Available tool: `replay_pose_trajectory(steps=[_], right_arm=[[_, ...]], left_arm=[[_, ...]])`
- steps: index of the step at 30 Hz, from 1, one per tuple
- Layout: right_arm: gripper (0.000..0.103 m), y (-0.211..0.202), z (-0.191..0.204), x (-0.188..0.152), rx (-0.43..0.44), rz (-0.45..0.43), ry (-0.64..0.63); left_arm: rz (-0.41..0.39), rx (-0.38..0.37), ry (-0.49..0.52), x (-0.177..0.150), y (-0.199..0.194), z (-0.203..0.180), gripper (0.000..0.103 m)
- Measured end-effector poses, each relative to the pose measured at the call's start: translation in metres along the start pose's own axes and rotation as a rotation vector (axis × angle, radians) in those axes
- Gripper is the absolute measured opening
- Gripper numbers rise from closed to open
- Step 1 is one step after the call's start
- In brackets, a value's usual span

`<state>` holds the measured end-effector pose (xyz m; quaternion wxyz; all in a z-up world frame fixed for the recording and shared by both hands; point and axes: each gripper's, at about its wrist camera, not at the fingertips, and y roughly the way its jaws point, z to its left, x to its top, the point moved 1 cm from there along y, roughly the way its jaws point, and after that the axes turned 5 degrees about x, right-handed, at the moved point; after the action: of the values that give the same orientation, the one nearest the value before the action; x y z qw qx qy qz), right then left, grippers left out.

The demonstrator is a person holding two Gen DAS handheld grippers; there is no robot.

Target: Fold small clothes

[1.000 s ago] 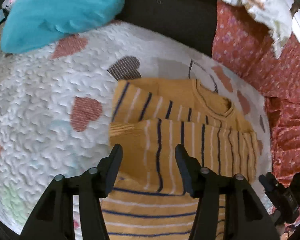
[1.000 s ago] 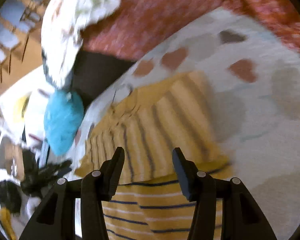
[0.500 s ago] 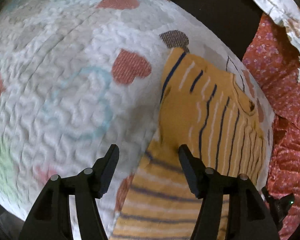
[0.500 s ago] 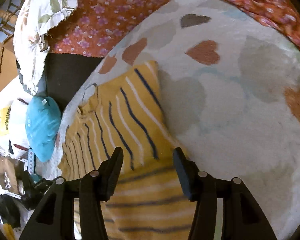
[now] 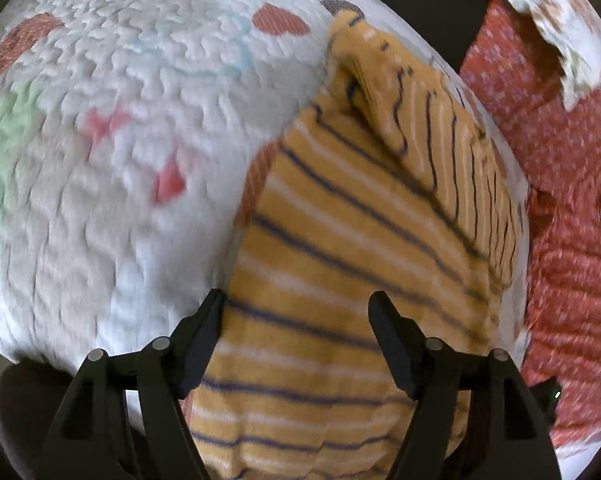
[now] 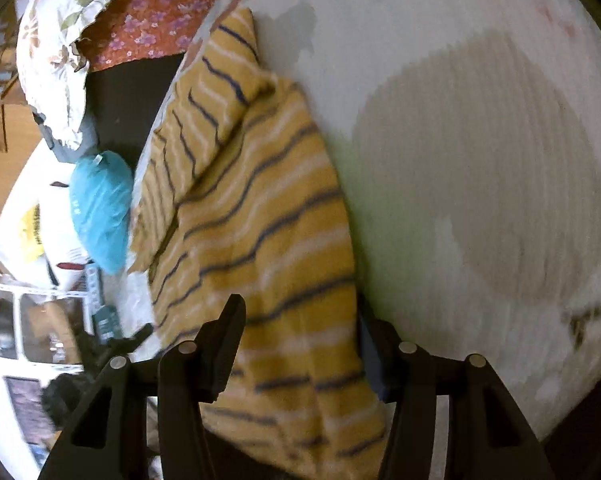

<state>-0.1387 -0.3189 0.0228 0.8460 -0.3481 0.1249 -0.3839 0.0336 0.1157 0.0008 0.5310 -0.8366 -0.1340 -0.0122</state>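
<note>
You have pulled both hands back and down since a second ago: then the folded sleeves and neck of the striped sweater (image 5: 340,264) sat right ahead of the fingers, and now its bottom end fills the space between them in both views.

Your left gripper (image 5: 298,338) has its fingers spread and opening wider. The left finger (image 5: 204,336) sits at the sweater's left edge, and the right finger (image 5: 392,344) lies over the cloth. The cloth is between them, but the pads do not squeeze it.

Your right gripper (image 6: 300,344) also has its fingers spread. The sweater's right edge runs down to the right finger (image 6: 380,352), and the left finger (image 6: 224,344) is over the stripes. Nothing is pinched here either, as far as you can see.

The striped sweater (image 6: 268,240) lies on the heart quilt (image 5: 120,160) on the bed. Its long way runs straight away from you. The neck end with the folded sleeves points far off, toward the red flowered cloth (image 5: 560,208). The bottom hem is the near end, and both hands are about as close to it, one at each corner. I think the next fold starts there.
</note>
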Motion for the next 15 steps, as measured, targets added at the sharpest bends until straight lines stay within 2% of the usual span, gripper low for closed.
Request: replay_pose_trajectory(steps=[4,7,15], right_arm=[[0.058,-0.005,-0.014,-0.023,0.075,0.049,0.072],[0.058,-0.011,-0.018,-0.042,0.076,0.066,0.06],[0.058,-0.004,-0.021,-0.085,0.062,0.148,0.025]], left_arm=[[-0.01,0.0,0.043,-0.029,-0.002,-0.003,0.078],[-0.011,0.01,0.07,-0.049,-0.005,0.0,0.079],[0.093,-0.045,0.048,-0.106,0.001,0.017,0.081]])
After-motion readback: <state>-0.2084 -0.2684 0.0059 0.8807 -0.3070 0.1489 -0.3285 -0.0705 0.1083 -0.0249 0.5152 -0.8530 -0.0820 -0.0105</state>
